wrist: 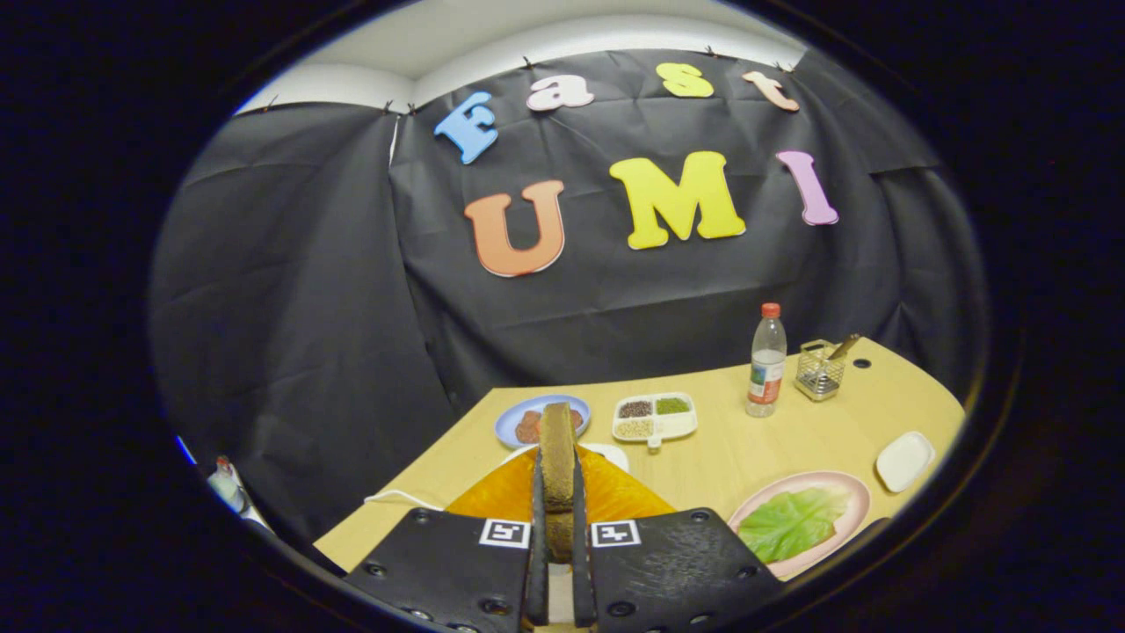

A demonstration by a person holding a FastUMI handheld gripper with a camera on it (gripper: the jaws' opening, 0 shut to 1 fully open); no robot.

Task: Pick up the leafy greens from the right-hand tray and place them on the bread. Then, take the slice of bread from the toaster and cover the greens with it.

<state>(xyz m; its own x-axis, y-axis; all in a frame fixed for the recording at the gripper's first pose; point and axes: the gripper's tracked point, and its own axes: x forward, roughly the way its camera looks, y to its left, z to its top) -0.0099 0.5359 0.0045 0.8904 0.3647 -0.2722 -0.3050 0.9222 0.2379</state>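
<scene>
My gripper (pixel 559 479) is shut on a brown slice of bread (pixel 557 440), which stands edge-on between the two fingers and sticks out past their tips. Right under and behind the fingers sits the orange toaster (pixel 620 497). To the right of the fingers a pink plate (pixel 857 501) carries a flat green leaf (pixel 791 523). I cannot tell whether any bread lies under the leaf.
Beyond the bread stands a blue plate (pixel 514 422) with reddish-brown pieces, and beside it a white divided tray (pixel 677 428) of seeds. Farther right are a red-capped bottle (pixel 767 360), a wire basket (pixel 819 371) and a small white dish (pixel 904 460). A white cable (pixel 395 499) trails left of the toaster.
</scene>
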